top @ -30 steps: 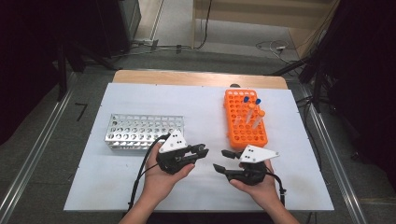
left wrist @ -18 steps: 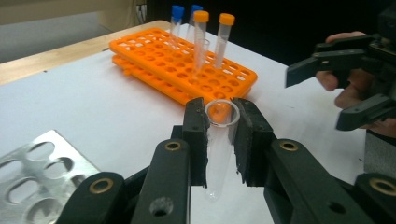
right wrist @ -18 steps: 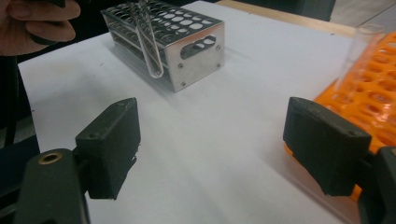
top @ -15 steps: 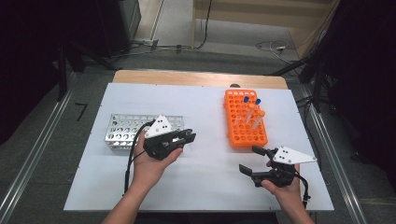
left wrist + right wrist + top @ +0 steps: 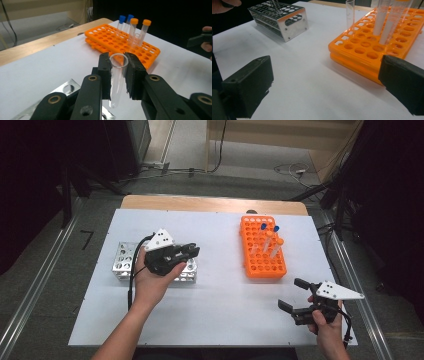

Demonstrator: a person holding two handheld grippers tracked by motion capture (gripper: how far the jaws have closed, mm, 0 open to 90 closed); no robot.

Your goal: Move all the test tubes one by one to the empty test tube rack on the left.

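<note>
- White table top (image 5: pixel 220 310): broad bare stretch between the two hands; wooden strip along the far edge.
- Orange rack (image 5: pixel 261 251): right of centre, holding capped tubes (image 5: pixel 132 30), well apart from the metal rack (image 5: pixel 122 265) at left.
- Left gripper (image 5: pixel 117 72): over the metal rack, jaws pinched on a clear uncapped tube (image 5: pixel 117 82); its tip seems just above the rack, though contact is unclear.
- Right gripper (image 5: pixel 292 295): near the table's front right corner, jaws spread wide, empty.
- Since the earlier frame: right gripper has moved farther right; left gripper remains over the metal rack.
</note>
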